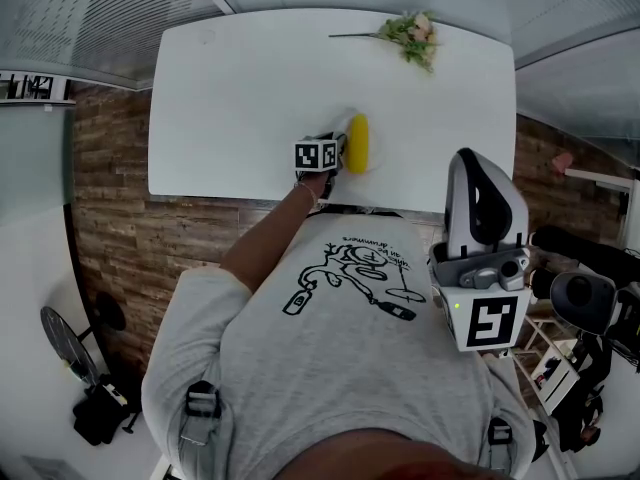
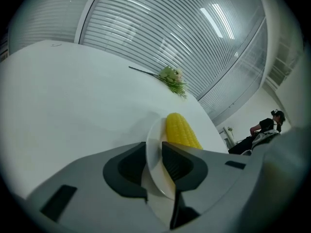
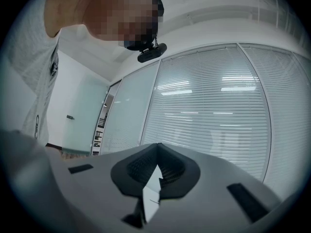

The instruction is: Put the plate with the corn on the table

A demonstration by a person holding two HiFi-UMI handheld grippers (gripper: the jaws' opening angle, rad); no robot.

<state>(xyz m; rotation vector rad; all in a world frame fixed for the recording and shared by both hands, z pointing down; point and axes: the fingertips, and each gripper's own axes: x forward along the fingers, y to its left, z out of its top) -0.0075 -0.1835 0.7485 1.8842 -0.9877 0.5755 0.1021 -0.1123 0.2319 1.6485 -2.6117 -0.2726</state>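
A yellow corn cob [image 1: 357,143] lies on a small white plate [image 2: 156,176] near the front edge of the white table [image 1: 240,88]. My left gripper [image 1: 340,151] is shut on the plate's near rim, which stands between the jaws in the left gripper view [image 2: 154,154], with the corn [image 2: 181,130] just beyond them. Whether the plate rests on the tabletop or hangs just above it I cannot tell. My right gripper [image 1: 478,183] is held up beside the person's chest, away from the table. Its jaws [image 3: 156,166] are shut on nothing and point up toward the window blinds.
A sprig of flowers [image 1: 412,36] lies at the table's far right, also seen in the left gripper view [image 2: 172,79]. A wood-pattern floor surrounds the table. Camera gear [image 1: 585,298] stands to the right, and a fan [image 1: 68,343] at lower left.
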